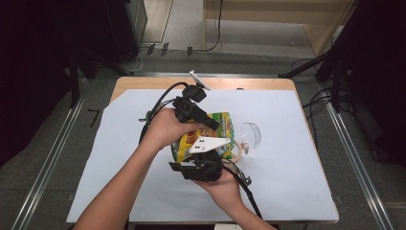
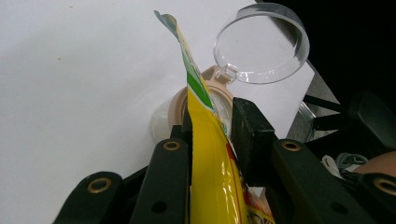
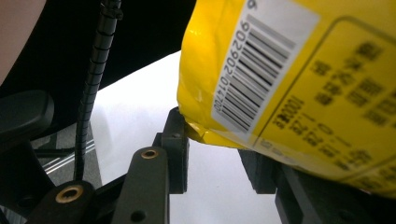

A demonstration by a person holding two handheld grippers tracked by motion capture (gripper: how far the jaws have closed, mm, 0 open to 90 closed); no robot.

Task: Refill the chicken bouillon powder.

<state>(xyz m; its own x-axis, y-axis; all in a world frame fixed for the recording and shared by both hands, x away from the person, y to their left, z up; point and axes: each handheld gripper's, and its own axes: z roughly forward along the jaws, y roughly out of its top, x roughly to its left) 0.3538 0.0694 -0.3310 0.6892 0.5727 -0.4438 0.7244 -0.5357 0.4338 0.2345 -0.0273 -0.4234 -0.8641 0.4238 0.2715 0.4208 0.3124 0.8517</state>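
Even overhead light on the pale tabletop (image 1: 287, 158), dark surroundings, soft shadows, glare on the yellow snack bag (image 2: 210, 163), its print (image 3: 345, 107) blurred close up, perhaps slight edge distortion.

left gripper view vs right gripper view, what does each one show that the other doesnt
Left gripper view: the open top edge of the yellow bag standing between the left gripper jaws, and beyond it a beige-rimmed jar with its clear hinged lid flipped open. Right gripper view: the barcode and printed panel on the bag's back, with a bottom corner between the right gripper jaws. Both: the yellow bag and the white table cover.
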